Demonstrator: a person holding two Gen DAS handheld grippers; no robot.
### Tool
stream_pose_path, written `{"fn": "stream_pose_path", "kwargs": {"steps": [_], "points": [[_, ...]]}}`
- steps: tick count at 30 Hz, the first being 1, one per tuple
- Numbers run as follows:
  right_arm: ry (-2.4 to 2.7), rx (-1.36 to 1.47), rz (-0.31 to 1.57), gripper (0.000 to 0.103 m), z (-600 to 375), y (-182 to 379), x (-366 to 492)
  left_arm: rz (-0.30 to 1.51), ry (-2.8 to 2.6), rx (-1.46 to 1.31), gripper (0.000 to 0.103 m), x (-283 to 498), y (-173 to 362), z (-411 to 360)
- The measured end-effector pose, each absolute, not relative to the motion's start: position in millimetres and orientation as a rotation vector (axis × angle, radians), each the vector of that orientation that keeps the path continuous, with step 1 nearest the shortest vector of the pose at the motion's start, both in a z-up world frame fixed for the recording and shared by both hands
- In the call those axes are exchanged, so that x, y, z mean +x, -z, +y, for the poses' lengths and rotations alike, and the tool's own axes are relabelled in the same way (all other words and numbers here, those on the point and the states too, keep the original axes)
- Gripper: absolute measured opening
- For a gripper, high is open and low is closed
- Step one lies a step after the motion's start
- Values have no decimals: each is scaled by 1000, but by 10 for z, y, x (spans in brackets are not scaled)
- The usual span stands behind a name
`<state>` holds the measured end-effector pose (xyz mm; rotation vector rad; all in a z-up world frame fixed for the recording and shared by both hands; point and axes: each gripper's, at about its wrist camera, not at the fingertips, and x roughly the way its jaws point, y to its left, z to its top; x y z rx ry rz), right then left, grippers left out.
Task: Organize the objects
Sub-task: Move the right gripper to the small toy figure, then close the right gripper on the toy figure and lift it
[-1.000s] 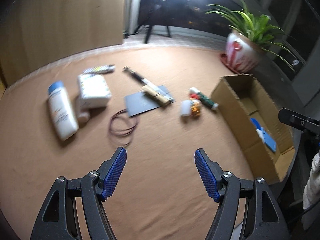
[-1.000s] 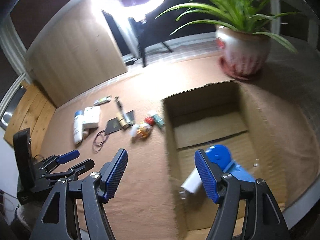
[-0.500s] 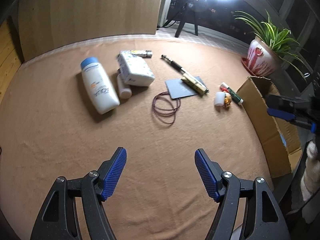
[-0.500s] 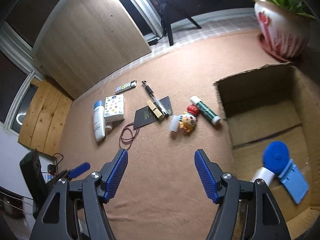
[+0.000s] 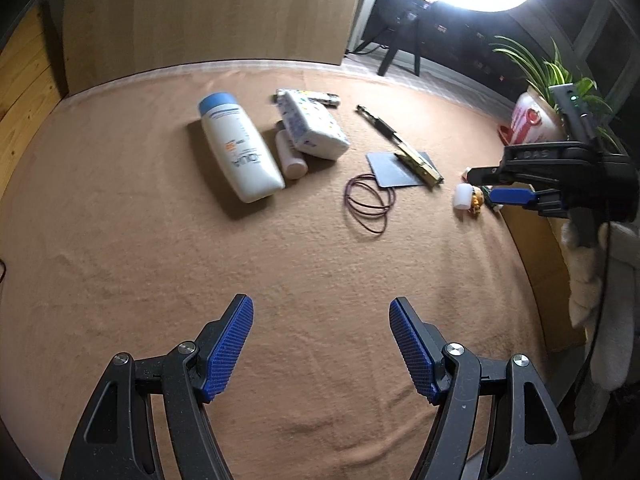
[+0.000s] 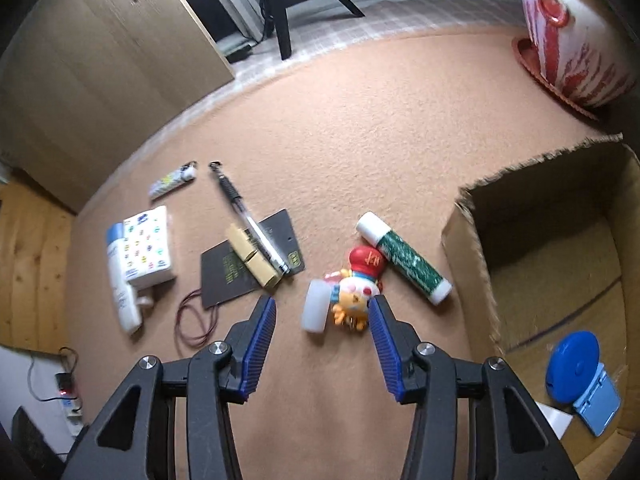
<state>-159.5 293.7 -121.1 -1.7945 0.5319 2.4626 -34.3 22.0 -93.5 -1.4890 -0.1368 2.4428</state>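
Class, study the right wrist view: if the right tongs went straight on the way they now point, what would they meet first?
Most likely the cartoon figure keychain with its white cap, lying just beyond the open right tongs. The glue stick lies further on to the right. Depth is hard to judge in this fisheye view.

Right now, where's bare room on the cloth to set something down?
Free: the wide near strip between the left tongs and the bottle; also the far cloth toward the pot. Crowded: from tissue pack to glue stick.
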Motion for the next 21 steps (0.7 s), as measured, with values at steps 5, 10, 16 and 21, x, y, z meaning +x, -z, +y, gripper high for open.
{"fn": "stream_pose_path", "kwargs": {"steps": [5,10,16,21], "points": [[-2430,-1802,397,46,2851,1295,-1682,-186,-2459,-1499,74,-367,938,73],[-2456,-1796,321,40,2818,1304,-1675,-196,-2459,-1501,74,-386,959,57],[-2535,-1864,293,30,2760,1304,-1528,-188,-2442,-1515,74,-407,996,133],[-2518,-1917,331,30,2802,1370,-1527,-171,-2431,-1512,74,-410,993,191]]}}
